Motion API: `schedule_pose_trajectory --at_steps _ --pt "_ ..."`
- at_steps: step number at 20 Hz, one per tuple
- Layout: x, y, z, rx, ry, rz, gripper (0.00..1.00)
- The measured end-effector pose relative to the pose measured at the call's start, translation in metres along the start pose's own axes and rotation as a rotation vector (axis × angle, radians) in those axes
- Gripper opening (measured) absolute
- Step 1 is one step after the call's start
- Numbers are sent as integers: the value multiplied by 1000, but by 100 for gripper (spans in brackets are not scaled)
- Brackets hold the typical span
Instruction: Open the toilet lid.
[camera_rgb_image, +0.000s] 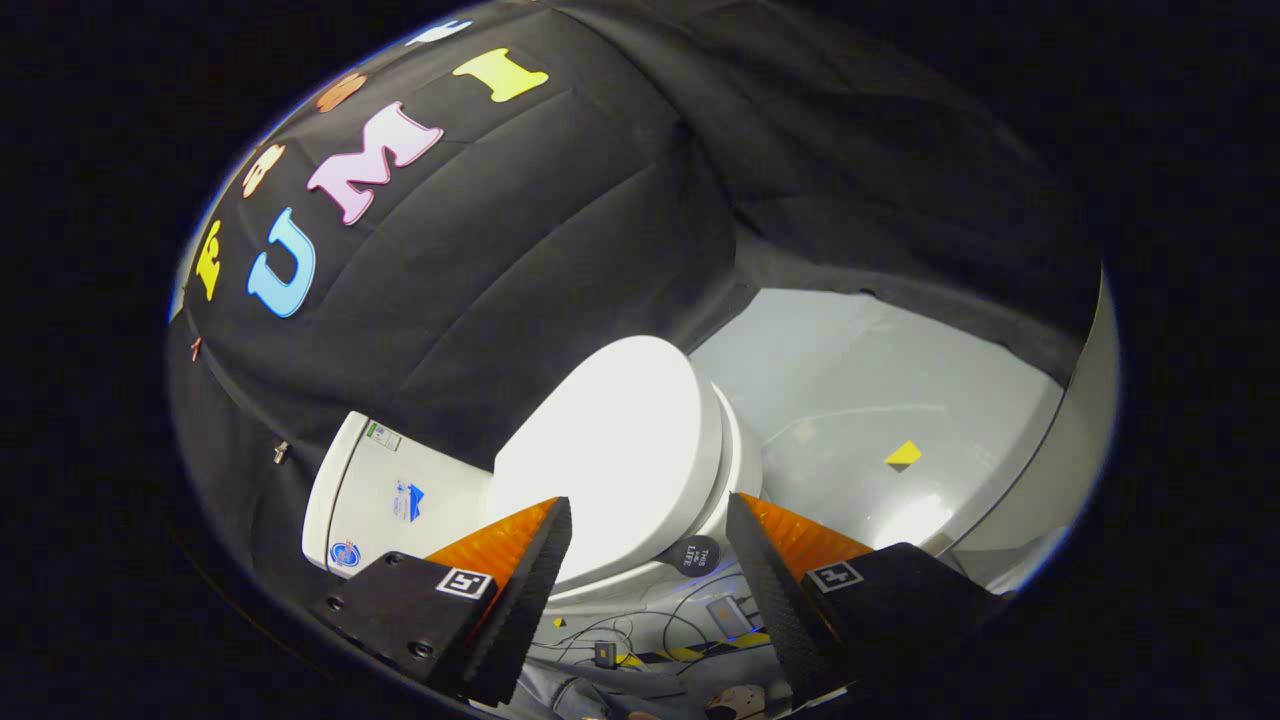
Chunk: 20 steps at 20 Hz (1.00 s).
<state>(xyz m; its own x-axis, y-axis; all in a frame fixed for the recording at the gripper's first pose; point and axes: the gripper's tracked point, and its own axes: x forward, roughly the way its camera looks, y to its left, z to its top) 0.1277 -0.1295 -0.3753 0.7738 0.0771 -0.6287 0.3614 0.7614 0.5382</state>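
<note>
- Toilet lid: down, closed on the white toilet, just ahead of the fingers.
- Gripper: jaws spread apart, grasping nothing, not touching the lid.
- Remaining, by judgement: approach the lid's edge, grip it, lift it up.

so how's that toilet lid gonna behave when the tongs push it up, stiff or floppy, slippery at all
The toilet lid looks like one thick moulded shell, so probably stiff, not floppy. Its glossy white face suggests it may be slippery against the open tongs, which hang apart in front of it. It lies closed on the seat, so it would likely swing up rather than slide.
</note>
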Motion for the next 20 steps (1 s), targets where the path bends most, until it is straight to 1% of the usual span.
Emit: schedule_pose_trajectory --at_steps 5,9,13,15,17,18,19,20 --pt "34 -26 -29 100 53 -12 97" --pt "53 -45 -52 142 87 -21 96" --pt "72 -61 -78 196 141 -49 96" --pt "79 -62 -94 210 163 -42 83" --pt "91 -54 -101 209 176 -15 83" --pt "89 -51 -100 215 175 2 71" --pt "89 -51 -100 213 175 1 59" --pt "91 -51 -100 213 173 7 59"
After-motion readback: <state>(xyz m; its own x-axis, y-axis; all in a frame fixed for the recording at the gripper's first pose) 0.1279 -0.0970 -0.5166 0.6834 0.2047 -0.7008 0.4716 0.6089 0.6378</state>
